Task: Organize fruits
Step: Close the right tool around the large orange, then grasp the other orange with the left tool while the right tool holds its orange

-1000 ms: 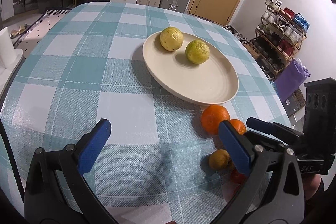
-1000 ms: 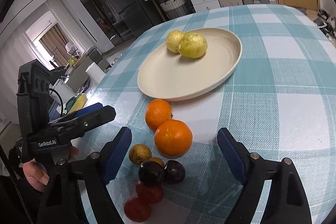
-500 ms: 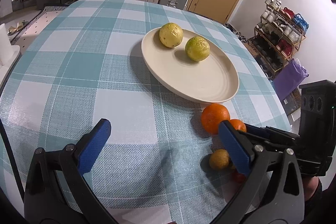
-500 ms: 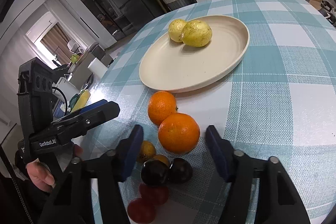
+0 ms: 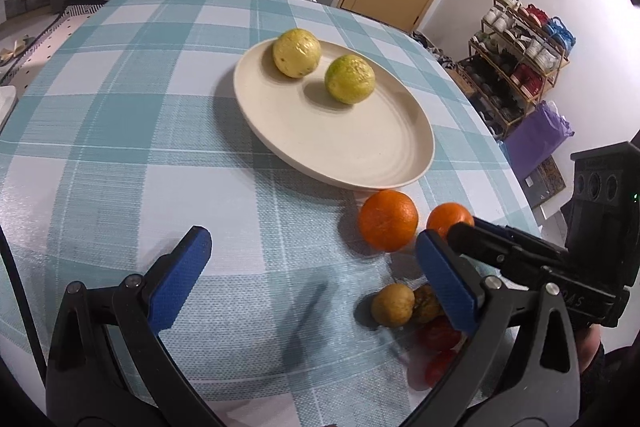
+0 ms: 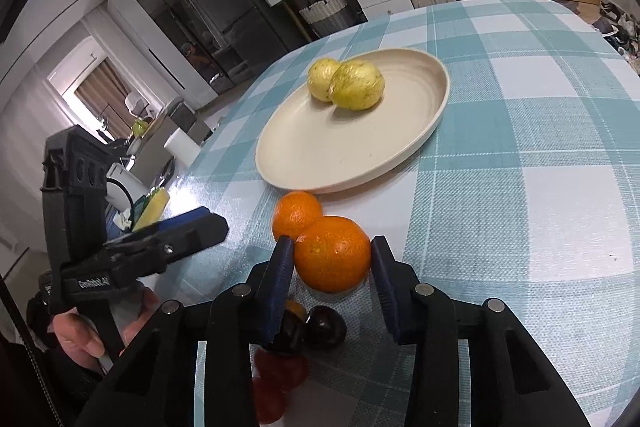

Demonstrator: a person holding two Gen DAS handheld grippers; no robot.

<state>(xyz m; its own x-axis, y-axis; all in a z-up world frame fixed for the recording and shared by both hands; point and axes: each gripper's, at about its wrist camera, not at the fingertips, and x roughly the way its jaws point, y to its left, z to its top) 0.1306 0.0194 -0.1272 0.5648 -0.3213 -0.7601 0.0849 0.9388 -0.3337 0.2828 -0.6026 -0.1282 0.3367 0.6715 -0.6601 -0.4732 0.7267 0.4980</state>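
The right gripper [image 6: 332,261] is pinching the big orange [image 6: 333,253]; the smaller orange [image 6: 297,214] touches it just ahead-left, so lifting may roll it away. The left gripper [image 5: 312,279] stays spread, empty

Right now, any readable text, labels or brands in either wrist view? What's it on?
"GenRobot.AI": white print on the black left gripper body, right wrist view.
"DAS": partial embossed letters on the black right gripper body, left wrist view; the rest is unreadable.
Nothing else carries legible text.
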